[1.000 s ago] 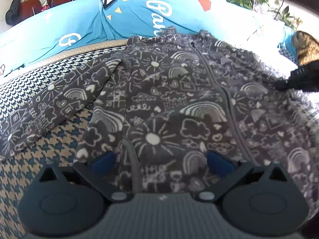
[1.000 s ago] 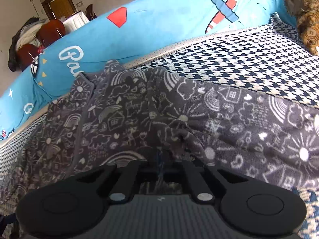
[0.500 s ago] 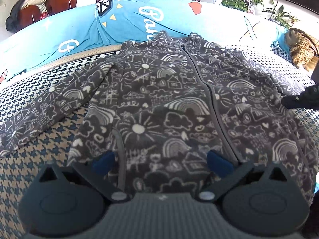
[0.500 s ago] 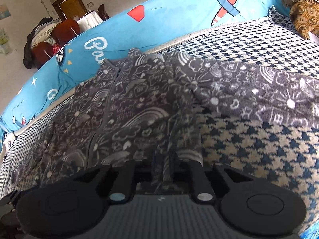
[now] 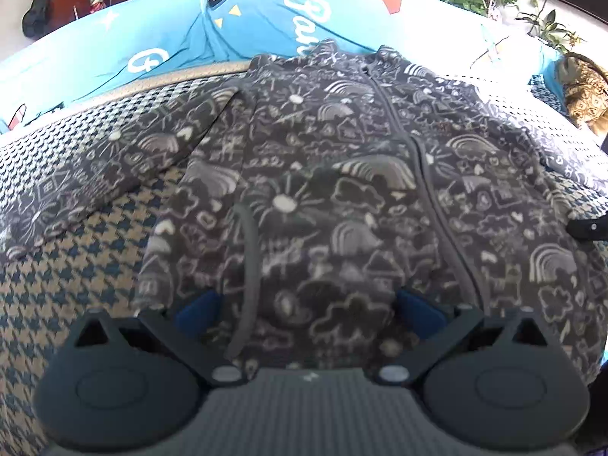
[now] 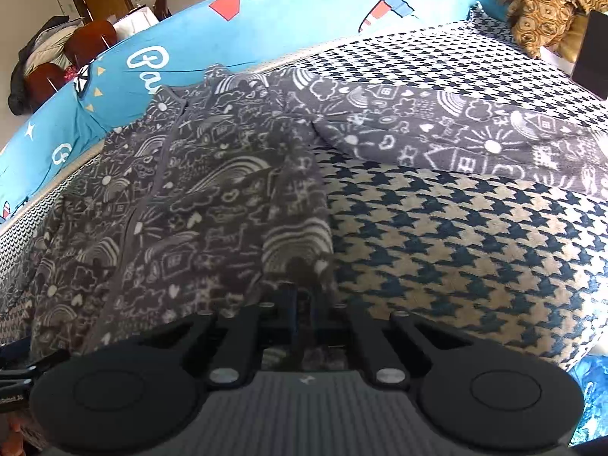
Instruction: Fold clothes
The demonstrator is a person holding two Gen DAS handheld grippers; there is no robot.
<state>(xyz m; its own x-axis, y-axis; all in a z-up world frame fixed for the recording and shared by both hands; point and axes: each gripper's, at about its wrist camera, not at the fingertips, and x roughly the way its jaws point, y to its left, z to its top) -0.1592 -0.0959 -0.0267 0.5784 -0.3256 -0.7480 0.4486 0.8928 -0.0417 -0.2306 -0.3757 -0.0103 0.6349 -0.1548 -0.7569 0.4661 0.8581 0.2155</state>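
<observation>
The grey doodle-print fleece jacket (image 5: 342, 197) lies spread front-up on the houndstooth-covered bed (image 5: 76, 285), collar toward 12 o'clock against the blue printed bumper (image 5: 171, 38). Its zipper (image 5: 429, 190) runs from collar to hem.

Left gripper (image 5: 306, 309): fingers spread wide apart, blue pads (image 5: 195, 309) exposed, positioned over the jacket hem at 6 o'clock in the left wrist view. Nothing is clamped between them.

Right gripper (image 6: 302, 304): fingers drawn close together, pinching the hem corner of the jacket (image 6: 212, 197) at 6 o'clock in the right wrist view. The fabric fold sits between the pads.

One sleeve (image 6: 475, 136) extends flat toward 2 o'clock in the right wrist view; the other sleeve (image 5: 95, 174) extends toward 9 o'clock in the left wrist view. A brown patterned cushion (image 6: 543, 3) rests at 1 o'clock, well apart from the jacket.
</observation>
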